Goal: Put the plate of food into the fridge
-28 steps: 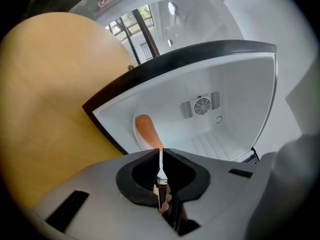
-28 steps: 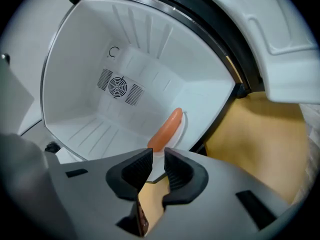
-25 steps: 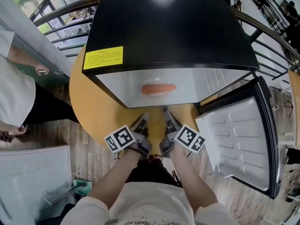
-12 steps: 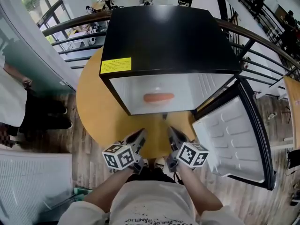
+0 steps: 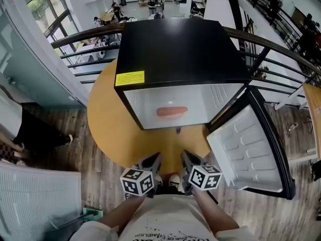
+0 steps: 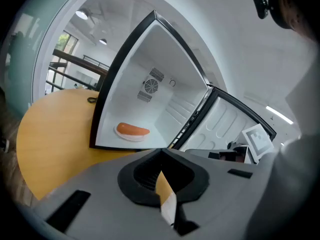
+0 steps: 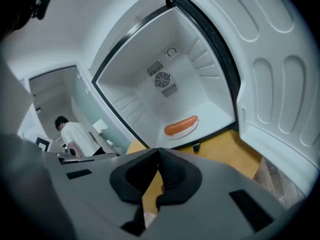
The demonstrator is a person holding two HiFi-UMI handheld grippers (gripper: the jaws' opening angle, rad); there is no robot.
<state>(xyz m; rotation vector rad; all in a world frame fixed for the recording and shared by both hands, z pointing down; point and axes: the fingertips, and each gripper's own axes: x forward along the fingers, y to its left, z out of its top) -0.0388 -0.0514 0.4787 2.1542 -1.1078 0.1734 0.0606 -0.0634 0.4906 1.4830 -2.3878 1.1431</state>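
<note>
A black mini fridge [image 5: 180, 49] stands on a round wooden table [image 5: 108, 129] with its door [image 5: 251, 149] swung open to the right. Inside on the white floor lies a white plate with an orange sausage [image 5: 172, 112], also visible as the plate of food [image 6: 132, 131] and the plate of food [image 7: 181, 125] in the two gripper views. My left gripper [image 5: 153, 159] and right gripper [image 5: 186, 156] hover side by side at the table's near edge, well short of the fridge. In the gripper views the left gripper [image 6: 162, 168] and right gripper [image 7: 158, 170] are both shut with nothing held.
The open door [image 7: 270, 74] juts out past the table on the right. A metal railing [image 5: 281, 59] curves behind the table. A person [image 5: 15, 129] stands at far left, and a white panel [image 5: 35, 200] lies on the wooden floor at lower left.
Both grippers have drawn back from the fridge mouth toward my body, and the fridge sits farther off. The plate stays inside. The person at left has shifted further left.
</note>
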